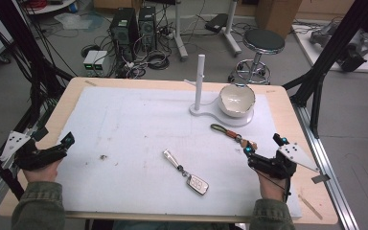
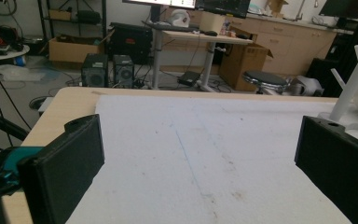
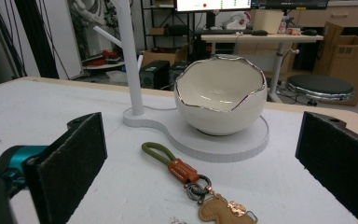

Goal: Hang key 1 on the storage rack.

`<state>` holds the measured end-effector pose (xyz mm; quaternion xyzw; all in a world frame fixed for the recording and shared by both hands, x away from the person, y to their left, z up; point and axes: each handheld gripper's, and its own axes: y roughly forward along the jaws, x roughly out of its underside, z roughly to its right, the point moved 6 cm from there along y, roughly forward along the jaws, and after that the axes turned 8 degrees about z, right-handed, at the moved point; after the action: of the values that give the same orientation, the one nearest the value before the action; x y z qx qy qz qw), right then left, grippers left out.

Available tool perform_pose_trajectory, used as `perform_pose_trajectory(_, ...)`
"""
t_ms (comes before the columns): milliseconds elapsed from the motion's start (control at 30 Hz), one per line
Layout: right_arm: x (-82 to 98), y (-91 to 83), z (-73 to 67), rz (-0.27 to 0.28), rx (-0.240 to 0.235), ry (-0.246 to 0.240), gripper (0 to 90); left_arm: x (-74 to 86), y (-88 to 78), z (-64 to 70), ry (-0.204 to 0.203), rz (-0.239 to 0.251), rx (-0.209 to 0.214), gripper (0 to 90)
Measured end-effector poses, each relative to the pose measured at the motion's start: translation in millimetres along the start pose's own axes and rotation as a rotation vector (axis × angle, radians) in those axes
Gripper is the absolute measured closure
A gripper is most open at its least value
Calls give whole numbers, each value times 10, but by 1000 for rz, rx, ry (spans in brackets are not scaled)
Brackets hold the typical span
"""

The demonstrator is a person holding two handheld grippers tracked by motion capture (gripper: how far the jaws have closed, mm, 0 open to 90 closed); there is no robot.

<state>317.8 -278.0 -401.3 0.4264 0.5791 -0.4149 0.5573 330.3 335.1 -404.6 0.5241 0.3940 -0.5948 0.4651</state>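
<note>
A white mat point(image 1: 139, 129) covers the wooden worktop point(image 1: 280, 103); computer towers point(image 1: 134, 26) and a stool point(image 1: 263, 42) stand on the floor beyond. Both hands rest at the near corners, level. The right claw point(image 1: 262, 147) is wide open and holds nothing; the green-looped keychain point(image 3: 193, 179) lies just ahead between its jaws, untouched, the eggshell bowl point(image 3: 221, 95) farther ahead. The left claw point(image 1: 64, 143) also gapes empty over bare mat.

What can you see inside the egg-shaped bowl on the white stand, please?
The bowl looks empty: its glossy cream inner wall shows in the right gripper view. Its front rim hides the very bottom; the high view shows nothing lying inside either.
</note>
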Motion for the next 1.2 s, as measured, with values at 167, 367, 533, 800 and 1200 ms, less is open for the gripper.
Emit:
perform_pose_trajectory(167,3,-10,-2,3,3,0,7,18,9,-12,-4,-10,-4,17)
perform_pose_trajectory(367,10,-23,4,0,5,10,7,18,10,-13,-4,-8,-2,17)
perform_pose_trajectory(533,18,-23,-9,-7,-1,7,7,8,5,-5,-3,3,2,17)
perform_pose_trajectory(800,34,-14,-11,-17,-5,6,7,15,12,-17,-3,-4,4,17)
perform_pose_trajectory(1200,29,26,-10,-49,-19,15,7,2,-20,-42,-8,8,-4,17)
